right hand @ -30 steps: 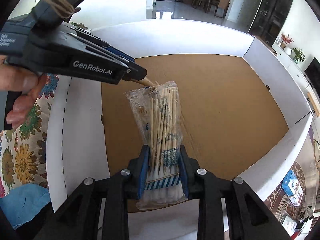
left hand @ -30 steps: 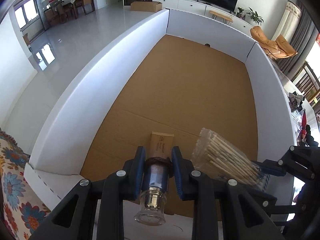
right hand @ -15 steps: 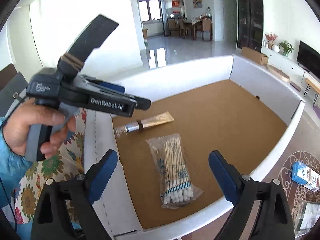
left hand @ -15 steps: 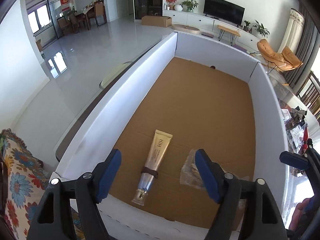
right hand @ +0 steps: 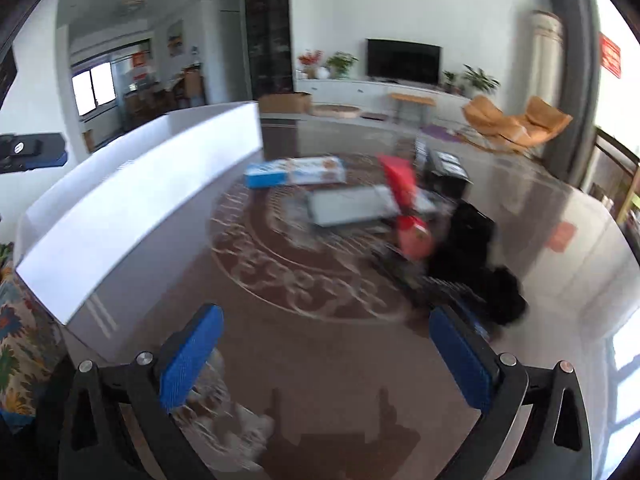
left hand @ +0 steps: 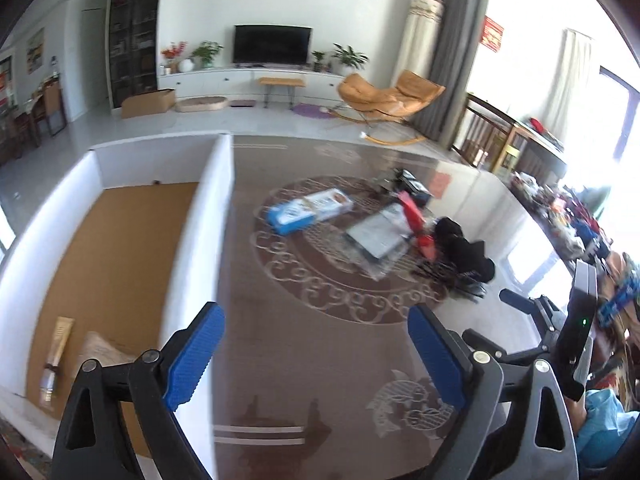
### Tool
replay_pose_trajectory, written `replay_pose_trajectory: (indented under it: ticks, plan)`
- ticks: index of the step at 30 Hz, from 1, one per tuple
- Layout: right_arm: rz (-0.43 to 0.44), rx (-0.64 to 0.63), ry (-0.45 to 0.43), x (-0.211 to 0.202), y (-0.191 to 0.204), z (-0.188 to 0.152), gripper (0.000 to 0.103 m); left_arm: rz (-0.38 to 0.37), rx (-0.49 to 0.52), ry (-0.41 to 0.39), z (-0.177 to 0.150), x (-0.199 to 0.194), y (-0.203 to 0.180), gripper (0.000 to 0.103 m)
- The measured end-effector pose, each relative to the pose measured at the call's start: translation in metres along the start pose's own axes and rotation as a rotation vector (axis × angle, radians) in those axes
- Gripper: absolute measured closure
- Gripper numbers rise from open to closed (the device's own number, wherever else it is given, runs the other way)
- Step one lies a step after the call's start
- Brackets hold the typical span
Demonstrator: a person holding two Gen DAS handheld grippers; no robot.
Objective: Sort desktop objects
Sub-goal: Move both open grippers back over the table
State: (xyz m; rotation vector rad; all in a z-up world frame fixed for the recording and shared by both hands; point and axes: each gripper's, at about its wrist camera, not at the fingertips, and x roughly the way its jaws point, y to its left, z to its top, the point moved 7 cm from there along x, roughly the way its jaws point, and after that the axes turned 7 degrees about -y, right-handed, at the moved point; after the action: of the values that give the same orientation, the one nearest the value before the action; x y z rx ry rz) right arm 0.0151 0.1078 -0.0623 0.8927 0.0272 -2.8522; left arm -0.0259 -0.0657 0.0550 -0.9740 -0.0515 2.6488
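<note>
Tongs first: my left tongs point(left hand: 314, 354) and my right tongs point(right hand: 326, 354) are both spreading their blue pads wider, and nothing sits between either pair. Two things already lie in the white-walled cardboard tray point(left hand: 204, 216) at the left of the left wrist view: a slim gold cosmetic tube point(left hand: 58, 350) and, just beside it, a clear crinkled packet point(left hand: 102, 350) whose contents I cannot make out here. So I judge that part of the sorting is done.

What remains is the blurred heap on the glossy dark tabletop point(left hand: 304, 364), right of centre in both views: a flat blue-and-white box point(left hand: 308, 210), a grey flat pack point(left hand: 376, 234), a red packet point(left hand: 416, 224) and a black bundle point(left hand: 466, 250), crowded together and partly overlapping.

Between my tongs and that heap the tabletop looks bare, so I expect easy travel. The tray's tall right wall is the edge to lift over when carrying anything back.
</note>
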Motion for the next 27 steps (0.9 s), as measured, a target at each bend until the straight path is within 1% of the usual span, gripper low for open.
replay_pose_trajectory:
  ticks: [3, 5, 7, 9, 12, 13, 15, 16, 17, 18, 19, 20, 22, 25, 27]
  plan:
    - [-0.131, 0.103, 0.014, -0.025, -0.077, -0.023, 0.000, -0.034, 0.043, 0.060, -0.023, 0.053, -0.044, 0.009]
    - [-0.214, 0.189, 0.015, -0.039, -0.119, -0.032, 0.000, -0.017, 0.062, 0.095, -0.043, 0.083, -0.062, 0.009]
    - [-0.297, 0.237, 0.038, -0.051, -0.153, -0.033, 0.000, -0.011, 0.053, 0.142, -0.055, 0.106, -0.071, 0.009]
    - [-0.365, 0.246, 0.083, -0.044, -0.176, -0.031, 0.000, -0.029, 0.021, 0.169, -0.062, 0.115, -0.073, 0.009]
    - [-0.379, 0.226, 0.173, -0.011, -0.192, -0.030, 0.000, -0.026, -0.005, 0.172, -0.065, 0.115, -0.068, 0.009]
    - [-0.388, 0.211, 0.174, 0.001, -0.191, -0.028, 0.000, -0.017, -0.006, 0.167, -0.064, 0.111, -0.065, 0.009]
    - [-0.339, 0.178, 0.190, 0.021, -0.170, -0.021, 0.000, 0.003, -0.008, 0.156, -0.064, 0.105, -0.058, 0.009]
    - [-0.278, 0.158, 0.195, 0.034, -0.150, -0.016, 0.000, 0.013, -0.008, 0.154, -0.064, 0.103, -0.053, 0.009]
    - [-0.169, 0.140, 0.180, 0.038, -0.127, -0.012, 0.001, 0.021, -0.009, 0.155, -0.063, 0.101, -0.048, 0.009]
    - [-0.041, 0.131, 0.151, 0.042, -0.101, -0.006, 0.004, 0.028, -0.009, 0.158, -0.064, 0.101, -0.044, 0.009]
    - [0.042, 0.121, 0.122, 0.040, -0.083, -0.003, 0.004, 0.033, -0.010, 0.163, -0.065, 0.102, -0.041, 0.009]
    - [0.058, 0.110, 0.098, 0.034, -0.075, -0.001, 0.004, 0.035, -0.011, 0.169, -0.066, 0.102, -0.038, 0.009]
    - [0.025, 0.126, 0.098, 0.028, -0.079, -0.005, 0.003, 0.034, -0.014, 0.177, -0.069, 0.105, -0.035, 0.009]
    - [-0.060, 0.170, 0.127, 0.019, -0.106, -0.023, 0.002, -0.009, -0.014, 0.192, -0.073, 0.111, -0.045, 0.009]
    - [-0.125, 0.153, 0.140, 0.011, -0.130, -0.034, 0.002, -0.053, 0.019, 0.195, -0.075, 0.115, -0.060, 0.009]
